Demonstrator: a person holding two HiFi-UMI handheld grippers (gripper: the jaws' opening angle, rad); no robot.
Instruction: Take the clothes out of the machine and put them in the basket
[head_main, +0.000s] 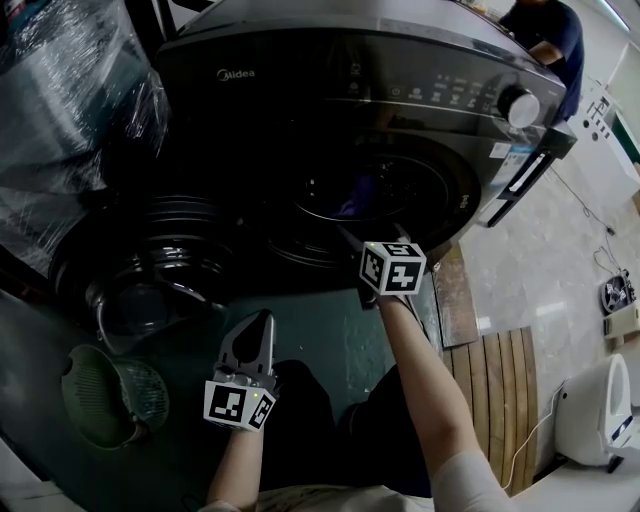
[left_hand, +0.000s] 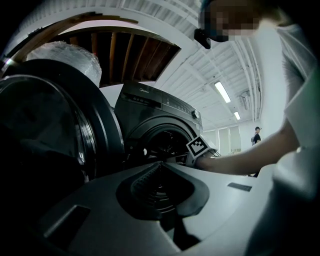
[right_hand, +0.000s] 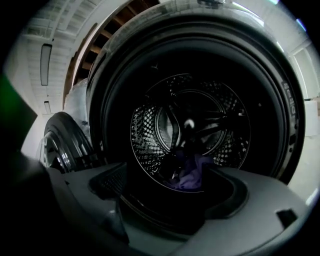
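The dark front-loading washing machine (head_main: 330, 90) stands with its round door (head_main: 150, 270) swung open to the left. A purple garment (right_hand: 192, 172) lies at the bottom of the perforated drum (right_hand: 150, 135), and shows faintly as purple cloth (head_main: 352, 205) in the head view. My right gripper (right_hand: 170, 175) is open just before the drum mouth, aimed at the garment, with nothing between its jaws; it also shows from above as the right gripper (head_main: 362, 245). My left gripper (head_main: 264, 322) is shut and empty, lower and nearer me, pointing at the machine (left_hand: 150, 120). The green basket (head_main: 75, 385) sits on the floor at lower left.
A plastic-wrapped bulky object (head_main: 60, 90) stands left of the machine. Wooden planks (head_main: 495, 400) and a white appliance (head_main: 600, 410) lie to the right. A person (head_main: 548, 35) stands behind the machine. The open door hangs above the basket's side.
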